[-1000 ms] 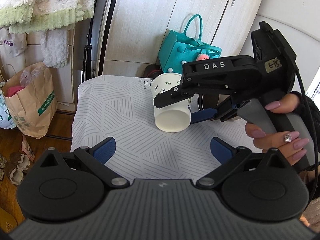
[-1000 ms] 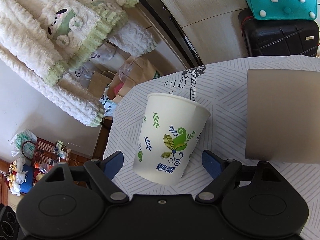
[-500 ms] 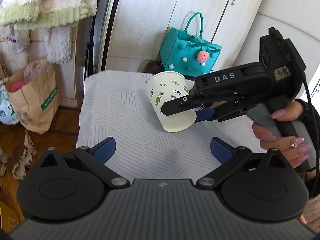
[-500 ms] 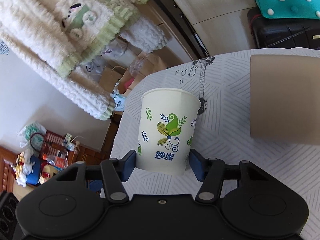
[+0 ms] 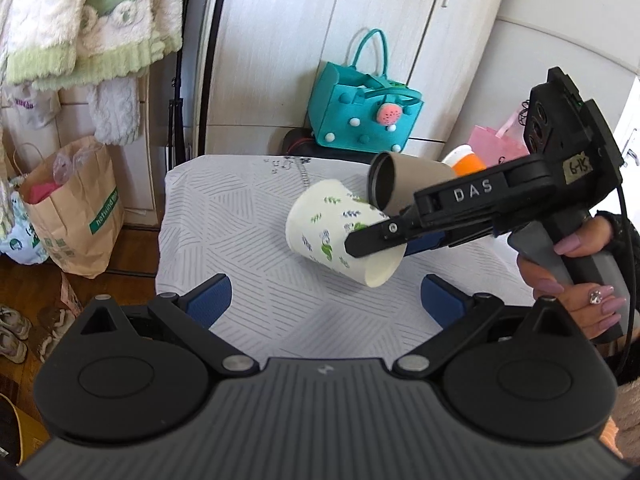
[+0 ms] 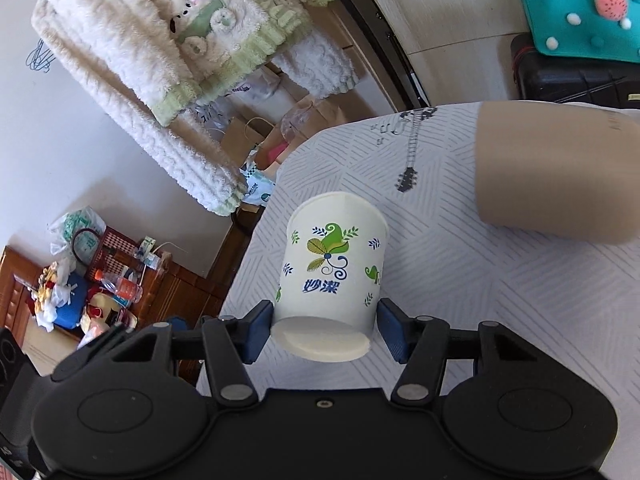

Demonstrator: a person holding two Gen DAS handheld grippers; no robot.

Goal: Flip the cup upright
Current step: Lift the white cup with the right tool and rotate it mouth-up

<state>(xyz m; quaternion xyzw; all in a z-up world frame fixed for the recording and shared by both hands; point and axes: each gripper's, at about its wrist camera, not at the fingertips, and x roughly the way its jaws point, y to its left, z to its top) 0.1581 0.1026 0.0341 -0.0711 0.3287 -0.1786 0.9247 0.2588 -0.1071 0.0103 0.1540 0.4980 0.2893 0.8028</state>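
Note:
A white paper cup (image 6: 332, 276) with green leaf print is held near its base between the blue pads of my right gripper (image 6: 325, 330), which is shut on it. In the left wrist view the cup (image 5: 340, 236) is lifted off the table and tilted on its side, mouth toward the upper left, base toward the lower right. My left gripper (image 5: 324, 300) is open and empty, low over the near part of the table.
A brown paper cup (image 5: 408, 184) lies on its side behind the white cup; it shows in the right wrist view too (image 6: 556, 176). The table has a grey-lined white cloth (image 5: 248, 240). A teal bag (image 5: 364, 116) stands behind, a paper bag (image 5: 72, 216) on the floor left.
My right gripper closed on the white cup, lifted it off the table and tipped it from upside down to lying sideways. The left gripper stayed open.

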